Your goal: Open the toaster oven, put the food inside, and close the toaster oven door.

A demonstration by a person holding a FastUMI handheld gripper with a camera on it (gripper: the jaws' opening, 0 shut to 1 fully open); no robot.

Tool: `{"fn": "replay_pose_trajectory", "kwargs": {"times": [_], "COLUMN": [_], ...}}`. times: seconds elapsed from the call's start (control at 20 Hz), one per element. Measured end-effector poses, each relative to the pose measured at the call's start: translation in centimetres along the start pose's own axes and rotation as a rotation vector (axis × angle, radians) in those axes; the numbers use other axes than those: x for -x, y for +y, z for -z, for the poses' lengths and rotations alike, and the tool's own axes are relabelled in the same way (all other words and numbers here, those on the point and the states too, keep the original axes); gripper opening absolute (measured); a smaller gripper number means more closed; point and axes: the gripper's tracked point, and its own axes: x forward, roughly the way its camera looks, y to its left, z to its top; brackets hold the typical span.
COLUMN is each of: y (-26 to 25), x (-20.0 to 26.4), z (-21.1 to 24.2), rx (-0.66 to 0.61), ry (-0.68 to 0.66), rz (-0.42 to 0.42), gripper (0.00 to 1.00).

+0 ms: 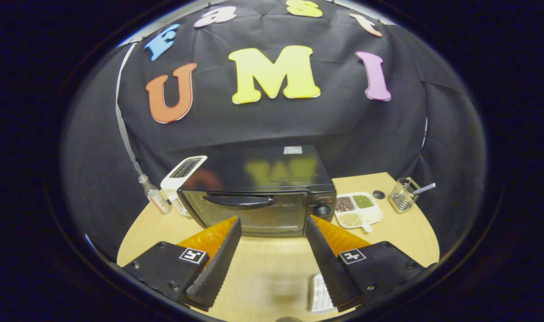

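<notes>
A black toaster oven (pixel 258 192) stands on the wooden table (pixel 263 268), beyond my fingers. Its glass door is closed, with a dark curved handle (pixel 239 201) across the top and a knob (pixel 322 210) at its right side. My gripper (pixel 272 223) hovers above the table in front of the oven. Its fingers (pixel 218 264) are spread wide with nothing between them. A white ridged item (pixel 321 293) lies on the table just beside the right finger, partly hidden by it; I cannot tell what it is.
A white toaster (pixel 182 179) and a small clear bottle (pixel 154 194) stand left of the oven. To the oven's right sit a white divided dish (pixel 357 210) holding grains and a wire holder (pixel 403 194) with a utensil. A dark round hole (pixel 378 194) marks the tabletop.
</notes>
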Motion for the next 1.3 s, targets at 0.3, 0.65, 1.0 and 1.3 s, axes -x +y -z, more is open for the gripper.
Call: {"fn": "replay_pose_trajectory", "kwargs": {"times": [0.3,0.65,1.0,1.3], "y": [-7.8,-14.4,-21.7,-26.6], "x": [9.3,19.9,26.0,27.1], "z": [-4.1,-10.3,-11.7,-10.6], "rx": [0.017,-0.017,0.033,0.035], "ry": [-0.117,-0.315,-0.417,-0.429], "rz": [0.109,0.179,0.195,0.161], "gripper": [0.93,0.99,0.99,0.99]}}
